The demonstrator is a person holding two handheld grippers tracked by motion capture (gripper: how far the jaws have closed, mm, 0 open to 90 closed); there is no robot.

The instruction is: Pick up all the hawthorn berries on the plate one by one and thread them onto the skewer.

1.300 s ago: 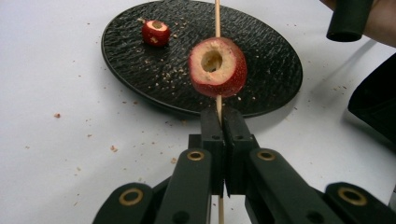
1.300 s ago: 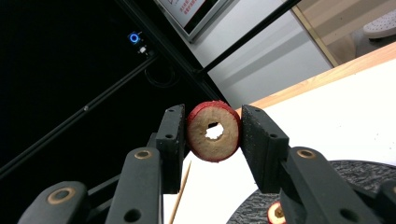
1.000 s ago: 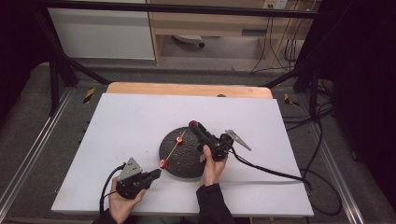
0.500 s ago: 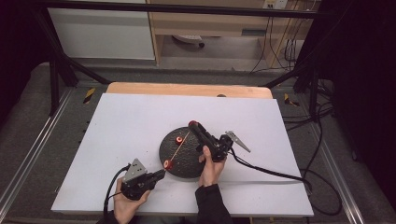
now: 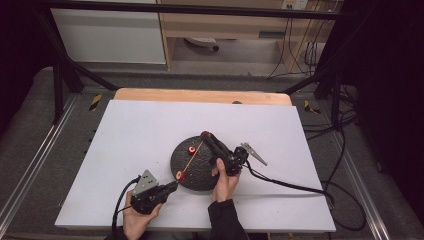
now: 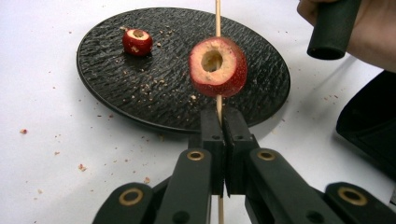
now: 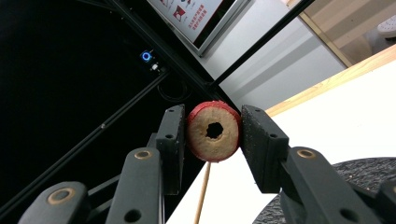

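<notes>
- The left gripper [image 6: 224,122] has its fingers pressed together on the bare lower end of the thin wooden skewer [image 6: 217,18], just below a cored red fruit ring [image 6: 217,67] already threaded on it. Judging by how narrow that pinch is, the stick could twist or slide between the pads if it is pushed from the far end.
- The threaded ring hangs over the near rim of the black plate [image 6: 116,88]; a jolt might shake it down toward the gripper.
- A loose fruit ring [image 6: 137,41] lies on the far part of the plate among crumbs, apart from the skewer. It looks round enough to roll when nudged.
- Farther out, the right gripper [image 7: 214,131] has its fingers clamped on the sides of a third fruit slice [image 7: 214,130], with the skewer showing just beneath it. Squeezing hard could split this soft, hollow piece; pushing off-axis could bow or snap the stick over the table [image 5: 130,130].
</notes>
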